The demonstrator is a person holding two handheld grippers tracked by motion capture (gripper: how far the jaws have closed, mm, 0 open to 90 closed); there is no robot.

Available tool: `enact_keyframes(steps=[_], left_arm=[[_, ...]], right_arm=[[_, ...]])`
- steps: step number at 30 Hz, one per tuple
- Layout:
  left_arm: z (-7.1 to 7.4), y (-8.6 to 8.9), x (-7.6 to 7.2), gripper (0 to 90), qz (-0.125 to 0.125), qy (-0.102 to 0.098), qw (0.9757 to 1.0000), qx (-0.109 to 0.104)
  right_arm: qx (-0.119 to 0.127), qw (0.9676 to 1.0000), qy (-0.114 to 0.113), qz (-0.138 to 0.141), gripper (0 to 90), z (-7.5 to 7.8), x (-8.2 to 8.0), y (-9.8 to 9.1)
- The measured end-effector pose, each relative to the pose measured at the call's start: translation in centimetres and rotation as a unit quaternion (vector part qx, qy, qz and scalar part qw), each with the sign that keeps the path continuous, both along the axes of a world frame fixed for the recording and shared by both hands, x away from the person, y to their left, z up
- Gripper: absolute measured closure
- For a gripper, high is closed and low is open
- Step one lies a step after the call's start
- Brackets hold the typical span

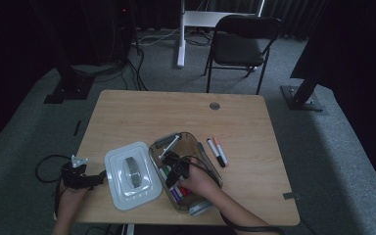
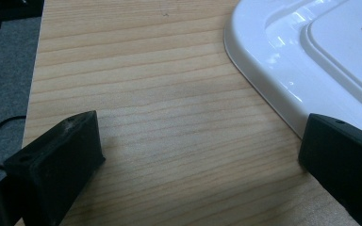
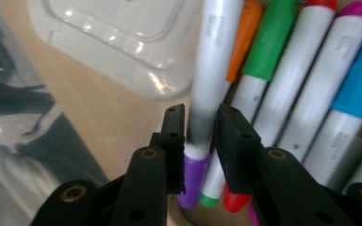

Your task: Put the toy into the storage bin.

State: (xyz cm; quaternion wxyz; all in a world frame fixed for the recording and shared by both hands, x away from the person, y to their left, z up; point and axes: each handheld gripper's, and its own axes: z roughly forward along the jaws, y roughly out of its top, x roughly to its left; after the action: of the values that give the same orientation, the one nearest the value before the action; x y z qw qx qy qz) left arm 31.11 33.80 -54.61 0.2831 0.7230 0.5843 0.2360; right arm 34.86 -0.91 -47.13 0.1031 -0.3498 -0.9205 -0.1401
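Observation:
A clear plastic box (image 1: 201,147) near the table's front holds several coloured markers (image 1: 178,192). My right gripper (image 1: 174,171) reaches down into it. In the right gripper view a white marker with a purple cap (image 3: 212,56) stands between the jaws of my right gripper (image 3: 201,141); a thin gap shows on each side, so the pads do not press it. Green (image 3: 268,42), orange (image 3: 242,37) and blue (image 3: 358,80) markers lie beside it. My left gripper (image 2: 198,155) rests open over bare wood, its right jaw at the rim of the white lid (image 2: 301,61).
The white lid (image 1: 122,196) lies left of the box with a grey block (image 1: 133,171) on it. Two markers (image 1: 218,152) lie on the table right of the box. A black folding chair (image 1: 240,44) stands beyond the far table edge.

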Motion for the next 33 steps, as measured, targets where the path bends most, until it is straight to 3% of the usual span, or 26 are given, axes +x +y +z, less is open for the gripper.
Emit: enact_keyframes(steps=[4,10,15,20,22,23,26,27,33], left_arm=[[0.0,0.0,0.0,0.5,0.000,0.000,1.0000,0.000],[0.0,0.0,0.0,0.5,0.000,-0.001,1.0000,0.000],[0.0,0.0,0.0,0.5,0.000,-0.001,1.0000,0.000],[0.0,0.0,0.0,0.5,0.000,-0.001,1.0000,0.000],[0.0,0.0,0.0,0.5,0.000,-0.001,1.0000,0.000],[0.0,0.0,0.0,0.5,0.000,-0.001,1.0000,0.000],[0.0,0.0,0.0,0.5,0.000,-0.001,1.0000,0.000],[0.0,0.0,0.0,0.5,0.000,-0.001,1.0000,0.000],[0.0,0.0,0.0,0.5,0.000,0.000,1.0000,0.000]], right_arm=[[0.014,0.9997,-0.013,-0.013,68.2,0.7,0.3,-0.7],[0.050,0.9974,-0.045,-0.029,61.9,3.4,0.5,-3.2],[0.083,0.9926,-0.074,-0.051,59.0,6.1,0.8,-6.5],[0.098,0.9868,-0.095,-0.086,58.3,7.6,1.9,-10.1],[0.100,0.9861,-0.099,-0.088,60.2,7.8,2.0,-10.7],[0.112,0.9841,-0.100,-0.096,58.8,8.2,2.3,-11.7],[0.104,0.9830,-0.113,-0.101,58.3,8.4,2.6,-12.5],[0.107,0.9805,-0.115,-0.118,58.3,8.5,3.1,-13.8],[0.092,0.9770,-0.114,-0.155,59.0,6.9,4.8,-16.3]])
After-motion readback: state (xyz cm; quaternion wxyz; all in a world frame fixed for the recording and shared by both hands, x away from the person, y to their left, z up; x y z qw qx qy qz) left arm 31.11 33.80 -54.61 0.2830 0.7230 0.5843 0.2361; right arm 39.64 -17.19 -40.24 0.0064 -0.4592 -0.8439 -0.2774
